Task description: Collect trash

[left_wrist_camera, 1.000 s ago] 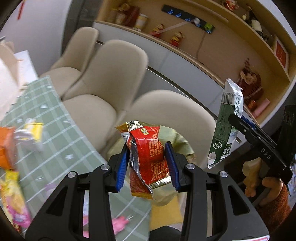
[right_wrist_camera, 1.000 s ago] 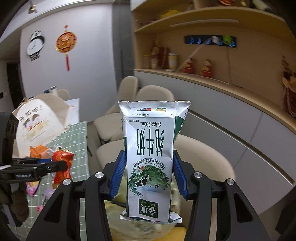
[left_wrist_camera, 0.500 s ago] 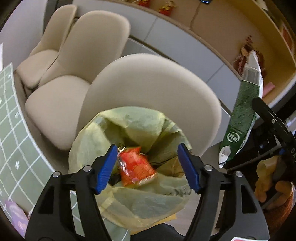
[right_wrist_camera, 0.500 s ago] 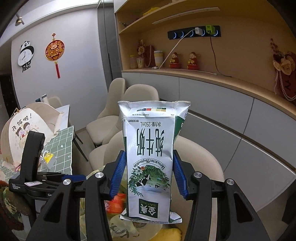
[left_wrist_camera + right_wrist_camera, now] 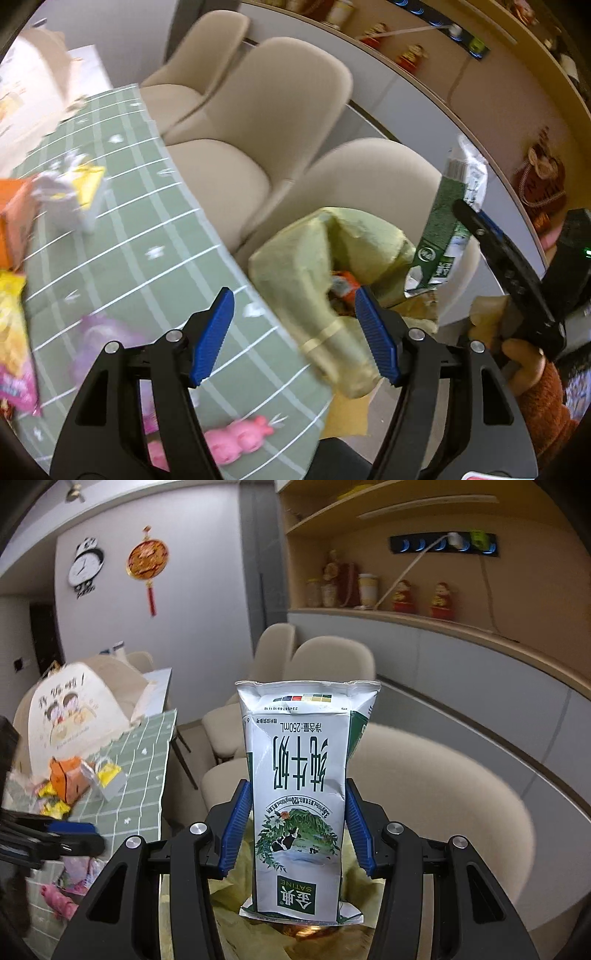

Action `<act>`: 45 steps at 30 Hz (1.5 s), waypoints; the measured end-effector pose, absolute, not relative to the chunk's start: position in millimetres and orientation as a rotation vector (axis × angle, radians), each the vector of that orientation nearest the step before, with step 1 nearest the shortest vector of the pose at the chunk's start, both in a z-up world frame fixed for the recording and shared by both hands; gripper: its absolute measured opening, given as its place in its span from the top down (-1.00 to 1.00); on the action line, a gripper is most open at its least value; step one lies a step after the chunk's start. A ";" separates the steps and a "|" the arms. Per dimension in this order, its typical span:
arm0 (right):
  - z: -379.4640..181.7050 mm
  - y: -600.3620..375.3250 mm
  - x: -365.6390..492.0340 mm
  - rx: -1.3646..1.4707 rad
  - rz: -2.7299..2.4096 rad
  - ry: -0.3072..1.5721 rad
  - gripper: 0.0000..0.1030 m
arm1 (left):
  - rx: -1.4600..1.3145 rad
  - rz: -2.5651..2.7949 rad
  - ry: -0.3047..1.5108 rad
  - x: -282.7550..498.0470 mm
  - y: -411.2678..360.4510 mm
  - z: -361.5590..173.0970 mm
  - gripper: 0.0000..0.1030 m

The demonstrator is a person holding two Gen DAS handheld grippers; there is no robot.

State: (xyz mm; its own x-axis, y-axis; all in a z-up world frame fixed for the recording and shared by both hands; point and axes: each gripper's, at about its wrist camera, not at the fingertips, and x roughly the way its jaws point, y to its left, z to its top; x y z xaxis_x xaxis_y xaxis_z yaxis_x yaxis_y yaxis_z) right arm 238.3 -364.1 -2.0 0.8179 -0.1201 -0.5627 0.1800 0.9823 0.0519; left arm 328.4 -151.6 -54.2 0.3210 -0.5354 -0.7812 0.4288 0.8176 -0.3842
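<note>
My left gripper [image 5: 295, 336] is open and empty above the table edge, beside a yellow-green trash bag [image 5: 325, 266]. A red snack wrapper [image 5: 343, 284] lies inside the bag. My right gripper [image 5: 295, 830] is shut on a green and white milk carton [image 5: 299, 794], held upright over the bag [image 5: 236, 915]. In the left wrist view the carton [image 5: 443, 236] hangs at the bag's right side, with the right gripper [image 5: 476, 225] on it. In the right wrist view the left gripper [image 5: 70, 830] is at the left edge.
A green checked tablecloth [image 5: 147, 221] carries an orange box [image 5: 14, 221], a yellow and white wrapper [image 5: 77, 188], a yellow packet [image 5: 11, 332] and pink wrappers [image 5: 236, 439]. Beige chairs [image 5: 277, 110] stand beside the table. A paper bag [image 5: 74, 716] stands at the back.
My left gripper opened and dropped the red wrapper into the bag, then swung back left toward the table. My right gripper keeps holding the milk carton over the bag.
</note>
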 end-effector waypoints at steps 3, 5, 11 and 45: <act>-27.1 -357.0 255.1 0.128 -0.140 0.666 0.08 | -0.126 -0.583 1.082 324.8 -131.9 -57.7 -0.25; -42.0 -355.4 261.6 0.148 -0.137 0.721 0.08 | -0.130 -0.557 1.087 321.4 -121.5 -58.8 -0.25; -77.1 -349.5 253.6 0.211 -0.153 0.848 0.08 | -0.148 -0.514 1.075 310.7 -91.6 -53.9 -0.25; 12.6 -157.2 215.7 0.082 0.070 0.752 -0.07 | -0.244 -0.168 0.856 270.1 198.6 -44.7 -0.25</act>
